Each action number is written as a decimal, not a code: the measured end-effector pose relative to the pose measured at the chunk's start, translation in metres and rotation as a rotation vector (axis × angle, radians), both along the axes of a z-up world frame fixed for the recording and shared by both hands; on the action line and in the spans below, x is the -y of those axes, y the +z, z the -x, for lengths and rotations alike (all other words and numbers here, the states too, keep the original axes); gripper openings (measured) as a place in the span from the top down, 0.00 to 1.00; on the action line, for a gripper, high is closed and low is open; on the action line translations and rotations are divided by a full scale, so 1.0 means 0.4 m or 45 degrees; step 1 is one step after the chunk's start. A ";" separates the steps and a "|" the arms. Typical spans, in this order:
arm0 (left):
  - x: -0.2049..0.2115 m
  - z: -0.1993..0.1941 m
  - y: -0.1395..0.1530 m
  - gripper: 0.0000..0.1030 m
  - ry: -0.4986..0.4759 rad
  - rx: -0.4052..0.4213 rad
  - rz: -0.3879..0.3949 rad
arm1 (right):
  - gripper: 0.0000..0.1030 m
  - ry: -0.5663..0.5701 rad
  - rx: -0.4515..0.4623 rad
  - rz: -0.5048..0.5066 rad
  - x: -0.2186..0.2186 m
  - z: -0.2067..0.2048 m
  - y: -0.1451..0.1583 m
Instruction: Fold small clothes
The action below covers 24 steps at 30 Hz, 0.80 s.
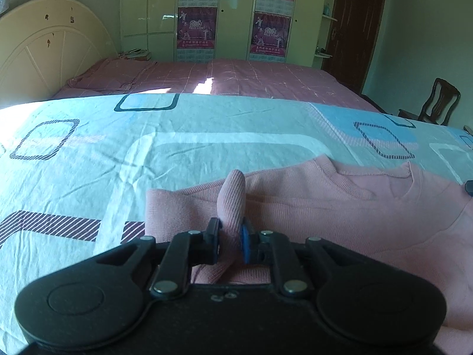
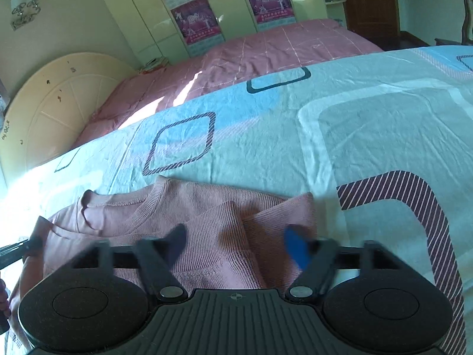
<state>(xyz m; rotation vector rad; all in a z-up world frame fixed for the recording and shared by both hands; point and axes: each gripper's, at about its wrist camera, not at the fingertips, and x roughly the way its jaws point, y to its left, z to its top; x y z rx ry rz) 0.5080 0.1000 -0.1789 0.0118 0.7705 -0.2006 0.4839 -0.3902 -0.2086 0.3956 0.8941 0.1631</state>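
On the patterned bedsheet (image 1: 88, 153) the pink sweater (image 2: 207, 236) lies partly folded, its sleeve drawn inward, the left gripper (image 1: 231, 236) pinching a fabric ridge while the right gripper (image 2: 236, 245) gapes empty above it, further folds surely to come.

We see a ribbed knit pink top (image 1: 340, 216), a creased cotton bedsheet (image 1: 207, 124), and glossy wardrobe doors (image 1: 150, 9).
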 end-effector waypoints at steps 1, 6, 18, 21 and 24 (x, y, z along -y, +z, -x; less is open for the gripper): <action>0.001 0.002 -0.002 0.85 -0.002 -0.003 -0.002 | 0.26 0.003 -0.012 0.017 -0.005 -0.003 -0.003; 0.003 0.005 -0.002 0.85 -0.004 0.002 -0.008 | 0.82 0.087 -0.047 0.091 -0.047 -0.005 -0.019; 0.007 0.013 0.011 0.85 -0.002 0.064 -0.013 | 0.94 0.132 0.044 0.208 -0.092 0.022 0.011; 0.005 0.020 0.036 0.86 0.025 0.127 0.017 | 0.95 0.042 0.162 0.228 -0.080 0.031 0.061; 0.008 0.018 0.062 0.86 0.065 0.193 0.030 | 1.00 -0.067 0.262 0.272 -0.065 0.023 0.109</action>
